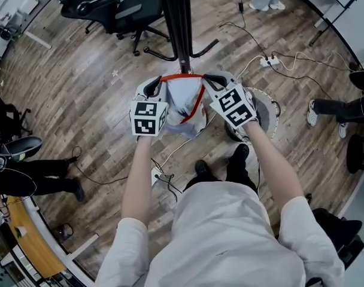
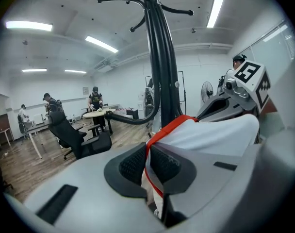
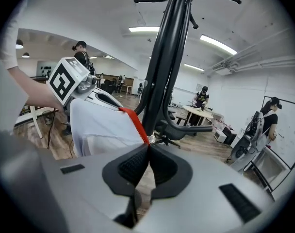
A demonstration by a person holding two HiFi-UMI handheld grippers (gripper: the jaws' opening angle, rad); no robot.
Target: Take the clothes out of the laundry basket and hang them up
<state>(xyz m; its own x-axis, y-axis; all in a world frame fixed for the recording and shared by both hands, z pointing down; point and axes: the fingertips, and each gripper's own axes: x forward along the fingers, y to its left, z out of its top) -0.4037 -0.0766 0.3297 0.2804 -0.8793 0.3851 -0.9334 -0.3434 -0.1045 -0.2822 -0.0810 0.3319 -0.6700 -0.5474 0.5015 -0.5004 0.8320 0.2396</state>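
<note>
A white garment (image 1: 183, 103) with a red trim (image 1: 182, 76) hangs stretched between my two grippers, close in front of the black coat stand's pole (image 1: 179, 23). My left gripper (image 1: 152, 88) is shut on its left end; in the left gripper view the red-edged cloth (image 2: 210, 135) runs out from between the closed pads of the left gripper (image 2: 148, 161). My right gripper (image 1: 213, 79) is shut on the other end, and the right gripper (image 3: 148, 164) pinches the cloth (image 3: 101, 125) right at the red trim. The round laundry basket (image 1: 267, 113) stands on the floor under my right hand.
The coat stand (image 2: 162, 81) has hooks high above. A black office chair (image 1: 119, 8) stands at the back left. A power strip with cables (image 1: 269, 60) lies at the back right, more cable by my feet (image 1: 164, 175). People's legs show at the right (image 1: 334, 109) and left (image 1: 44, 172).
</note>
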